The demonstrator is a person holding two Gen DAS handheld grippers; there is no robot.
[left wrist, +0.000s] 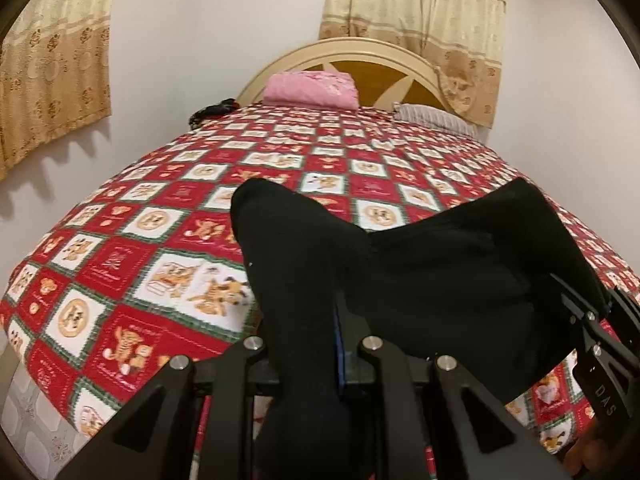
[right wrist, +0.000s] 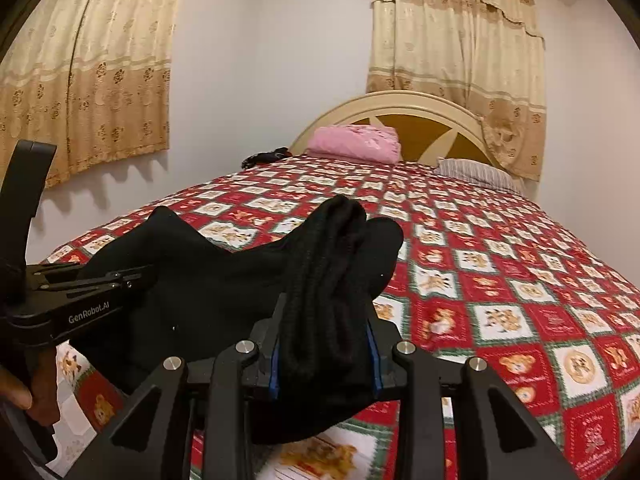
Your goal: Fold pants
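The black pants hang stretched between my two grippers, held above the near end of the bed. My left gripper is shut on one bunched end of the pants, and the cloth covers its fingertips. My right gripper is shut on the other bunched end, a thick ribbed fold between its blue pads. In the right wrist view the left gripper shows at the left, clamped on the pants. In the left wrist view the right gripper shows at the right edge.
The bed has a red, white and green checked teddy-bear quilt. A pink folded blanket and a striped pillow lie by the cream headboard. A dark item sits at the far left corner. Curtains hang behind.
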